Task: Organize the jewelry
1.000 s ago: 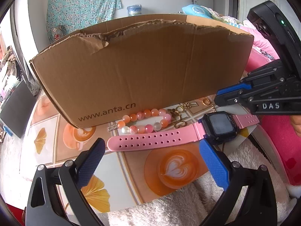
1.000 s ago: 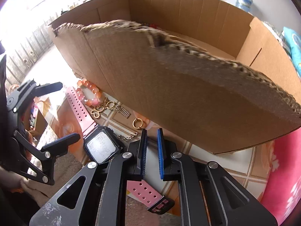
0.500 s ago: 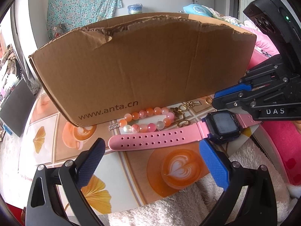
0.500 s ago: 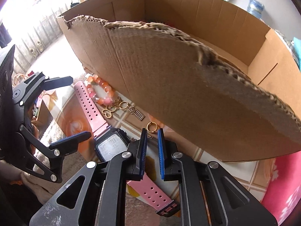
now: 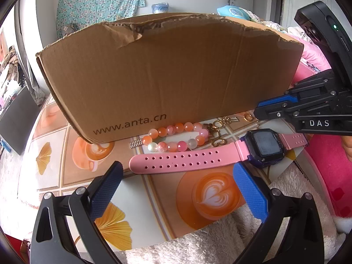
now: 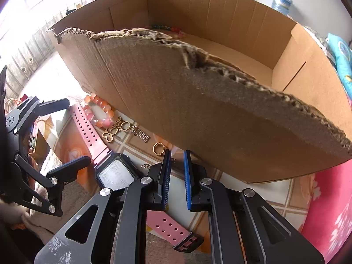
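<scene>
A pink-strap digital watch (image 5: 220,154) lies flat on the patterned table, also in the right wrist view (image 6: 114,171). Behind it lie an orange and pink bead bracelet (image 5: 176,136), gold charms (image 5: 216,132) and a small gold ring (image 5: 248,117), all in front of a torn cardboard box (image 5: 171,72). My left gripper (image 5: 176,189) is open, just short of the watch strap. My right gripper (image 6: 176,165) is nearly closed with a narrow gap, empty, its tips close to the ring (image 6: 158,148) and a thin gold chain (image 6: 146,166).
The open box (image 6: 220,114) holds colourful beads (image 6: 169,29) at its far end. A white fluffy towel (image 5: 220,242) drapes over the table's near edge. Pink bedding (image 5: 330,165) lies to the right. A dark screen (image 5: 15,118) stands at left.
The right gripper has moved up and forward along the box wall toward the gold ring, staying nearly closed. The left gripper's view shifted only slightly; it stays open.
</scene>
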### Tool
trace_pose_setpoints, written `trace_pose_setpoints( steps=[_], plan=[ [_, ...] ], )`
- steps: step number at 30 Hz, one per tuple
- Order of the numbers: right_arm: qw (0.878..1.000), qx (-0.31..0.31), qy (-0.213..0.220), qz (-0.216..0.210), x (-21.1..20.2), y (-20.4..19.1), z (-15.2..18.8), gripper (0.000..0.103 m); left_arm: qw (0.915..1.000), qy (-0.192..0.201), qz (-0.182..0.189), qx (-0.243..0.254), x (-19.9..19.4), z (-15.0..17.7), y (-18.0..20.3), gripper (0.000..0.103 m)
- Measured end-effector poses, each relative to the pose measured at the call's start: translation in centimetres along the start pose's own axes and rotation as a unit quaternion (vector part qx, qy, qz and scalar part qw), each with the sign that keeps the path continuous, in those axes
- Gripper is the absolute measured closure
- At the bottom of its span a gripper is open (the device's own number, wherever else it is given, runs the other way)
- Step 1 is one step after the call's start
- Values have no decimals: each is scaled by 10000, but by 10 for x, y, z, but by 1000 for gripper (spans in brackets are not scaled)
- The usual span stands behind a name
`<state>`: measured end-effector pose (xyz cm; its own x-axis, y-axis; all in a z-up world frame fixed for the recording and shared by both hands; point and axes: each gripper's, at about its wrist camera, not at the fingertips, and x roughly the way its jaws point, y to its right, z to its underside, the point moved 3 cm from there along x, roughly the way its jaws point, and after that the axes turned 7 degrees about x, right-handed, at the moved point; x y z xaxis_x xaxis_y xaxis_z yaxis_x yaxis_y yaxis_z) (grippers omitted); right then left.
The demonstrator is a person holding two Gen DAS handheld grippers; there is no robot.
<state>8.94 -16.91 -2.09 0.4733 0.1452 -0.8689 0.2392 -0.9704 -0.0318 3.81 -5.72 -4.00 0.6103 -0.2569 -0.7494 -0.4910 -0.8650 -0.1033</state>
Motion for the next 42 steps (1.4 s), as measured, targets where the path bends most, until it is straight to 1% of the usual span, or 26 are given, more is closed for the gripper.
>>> trace_pose_setpoints(
  steps=[6,8,11,13,14,15,16,17,19,22,24,25,27,29,32,33,37,40,42],
  plan=[
    [9996,181,111,162,-2,-1,9,94,10000,0,-5,2,0,1,-1,4],
    [9994,284,151,145,0,0,13,93,10000,0,-7,2,0,1,-1,4],
    [9983,491,309,-22,-11,5,17,86,10000,-1,-15,4,0,0,-1,4],
    [9975,449,521,-146,-24,4,19,74,10000,17,-42,0,-2,-1,-1,4],
    [9971,350,637,-232,-32,0,21,71,10000,52,-52,-9,-3,-1,-1,4],
    [9967,243,701,-340,-37,-5,23,64,9999,91,-60,-22,-5,-1,-2,4],
    [9961,80,728,-502,-43,-12,27,55,9999,147,-65,-46,-8,-1,-3,4],
    [9954,-94,728,-610,-45,-20,31,52,9997,199,-75,-70,-11,-1,-5,4],
    [9943,-420,710,-670,-45,-34,38,48,9994,296,-116,-134,-17,-1,-9,4],
    [9937,-738,623,-569,-36,-49,45,47,9987,420,-146,-244,-26,1,-16,6],
    [9935,-797,559,-589,-29,-55,45,47,9983,494,-137,-277,-34,3,-20,6],
    [9934,-832,515,-602,-31,-56,41,47,9981,536,-130,-275,-38,4,-21,8],
    [9934,-897,426,-577,-21,-58,42,47,9980,576,-120,-242,-43,6,-20,10],
    [9930,-950,333,-625,-14,-61,44,47,9981,580,-77,-196,-47,8,-18,16],
    [9916,-1011,340,-729,-10,-58,48,55,9983,566,53,-159,-51,10,-12,21],
    [9915,-1015,340,-746,-10,-57,49,55,9983,551,102,-129,-51,11,-10,22],
    [9896,-1124,367,-814,-18,-56,55,55,9984,506,250,78,-54,13,0,28],
    [9882,-1100,304,-1022,-20,-49,57,55,9980,445,267,362,-54,16,9,31],
    [9867,-1028,236,-1237,-17,-45,58,55,9973,389,245,576,-52,17,17,34]
  ],
)
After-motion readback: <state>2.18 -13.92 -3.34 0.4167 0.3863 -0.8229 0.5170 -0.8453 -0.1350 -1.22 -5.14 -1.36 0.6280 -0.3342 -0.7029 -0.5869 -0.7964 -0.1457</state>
